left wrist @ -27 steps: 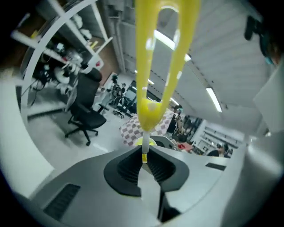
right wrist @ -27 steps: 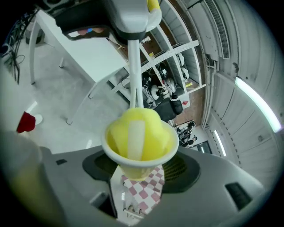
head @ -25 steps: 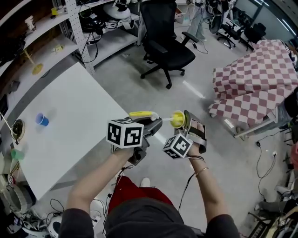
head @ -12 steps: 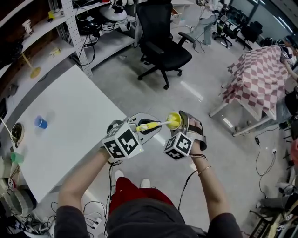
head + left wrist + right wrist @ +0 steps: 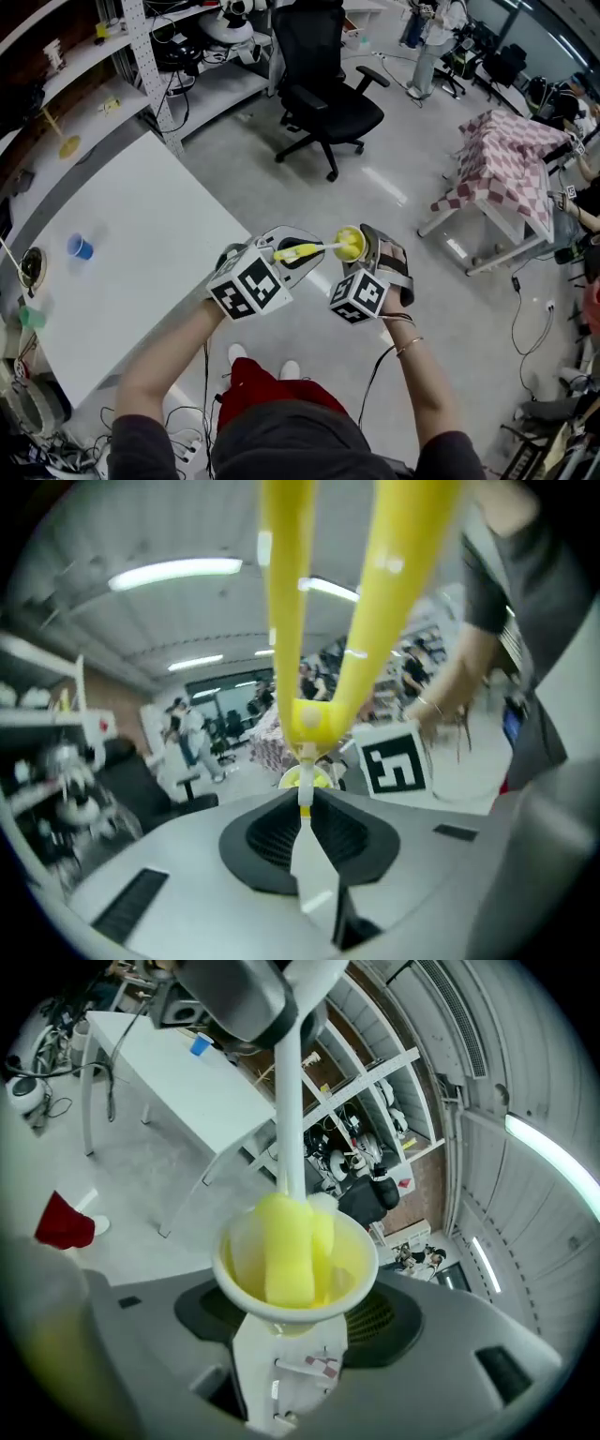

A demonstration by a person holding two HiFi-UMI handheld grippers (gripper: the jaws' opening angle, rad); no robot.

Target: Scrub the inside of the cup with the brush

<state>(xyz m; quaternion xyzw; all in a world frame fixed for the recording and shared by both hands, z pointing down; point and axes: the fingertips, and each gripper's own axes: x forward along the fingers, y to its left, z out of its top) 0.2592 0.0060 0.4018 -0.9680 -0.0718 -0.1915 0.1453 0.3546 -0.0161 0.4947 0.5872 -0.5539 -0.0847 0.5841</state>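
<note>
My right gripper (image 5: 367, 251) is shut on a yellow cup (image 5: 352, 243), held in the air above the floor. In the right gripper view the cup (image 5: 349, 1256) opens toward the camera and a yellow sponge brush head (image 5: 288, 1251) sits inside it. The brush's white stem (image 5: 291, 1110) runs up to my left gripper (image 5: 246, 996). My left gripper (image 5: 286, 257) is shut on the brush's yellow handle (image 5: 298, 250). In the left gripper view the handle (image 5: 302, 714) forks into two yellow arms rising toward the lens, with the cup (image 5: 306, 779) small beyond it.
A white table (image 5: 122, 262) stands to the left with a small blue cup (image 5: 81, 247) on it. A black office chair (image 5: 323, 98) is ahead on the grey floor. A table with a checked cloth (image 5: 506, 159) is at the right. Shelving (image 5: 103, 66) lines the far left.
A second ago the brush head was outside the cup's mouth; my left gripper turned and pushed it in. Since half a second ago both grippers have barely moved.
</note>
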